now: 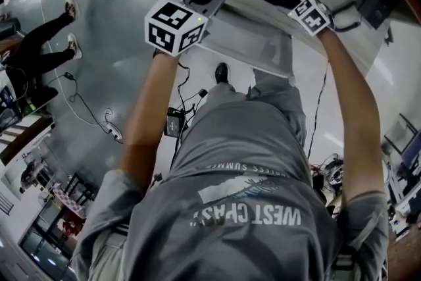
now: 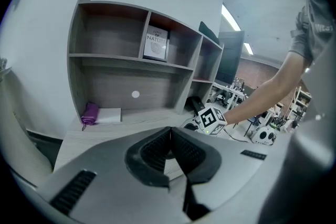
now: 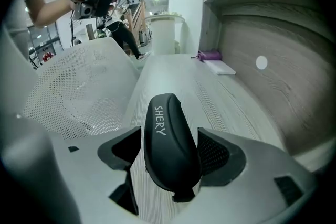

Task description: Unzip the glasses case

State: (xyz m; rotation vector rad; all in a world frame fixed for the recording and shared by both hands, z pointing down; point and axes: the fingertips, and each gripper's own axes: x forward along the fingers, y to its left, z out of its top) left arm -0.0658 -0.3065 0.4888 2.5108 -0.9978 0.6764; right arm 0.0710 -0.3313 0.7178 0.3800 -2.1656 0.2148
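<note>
Closed case (image 3: 168, 113) between right gripper (image 3: 169, 139) jaws

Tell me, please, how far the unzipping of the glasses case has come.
Nothing looks done yet: the case seems closed and lies on the desk. In hand: the right gripper straddles one end of it with its jaws wide, and no firm grip is visible. The left gripper is shut, empty and apart from the case. Left: grip the case and do all the unzipping.
</note>
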